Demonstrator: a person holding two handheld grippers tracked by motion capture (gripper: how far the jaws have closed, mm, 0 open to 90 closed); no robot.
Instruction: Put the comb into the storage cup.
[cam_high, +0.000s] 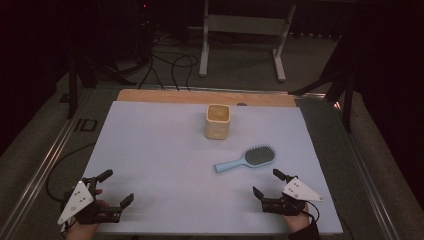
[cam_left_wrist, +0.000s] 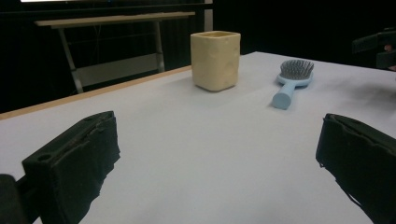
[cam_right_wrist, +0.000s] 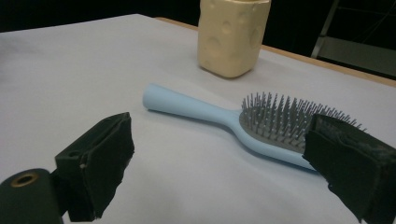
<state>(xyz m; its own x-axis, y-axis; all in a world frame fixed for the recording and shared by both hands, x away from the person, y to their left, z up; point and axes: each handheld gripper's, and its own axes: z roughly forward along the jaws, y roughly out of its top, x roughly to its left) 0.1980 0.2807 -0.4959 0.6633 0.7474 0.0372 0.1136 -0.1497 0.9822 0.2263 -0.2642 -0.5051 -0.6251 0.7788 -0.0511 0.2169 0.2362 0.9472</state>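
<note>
A light blue hairbrush (cam_high: 247, 158) lies bristles up on the pale sheet, handle toward the left. Behind it stands a cream square cup (cam_high: 217, 121), upright and dimpled on its sides. My right gripper (cam_high: 266, 184) rests near the front right edge, jaws wide open and empty, just short of the brush (cam_right_wrist: 243, 119); the cup (cam_right_wrist: 232, 36) stands beyond. My left gripper (cam_high: 114, 187) sits at the front left, open and empty, looking across bare sheet at the cup (cam_left_wrist: 215, 59) and the brush (cam_left_wrist: 292, 79). The right gripper (cam_left_wrist: 378, 46) peeks in at that view's right edge.
The pale sheet (cam_high: 150, 150) covers a wooden tabletop whose back strip (cam_high: 200, 96) shows. Metal rails (cam_high: 45, 160) flank the table. Cables (cam_high: 170, 65) and a white frame stand (cam_high: 240, 30) lie on the floor behind.
</note>
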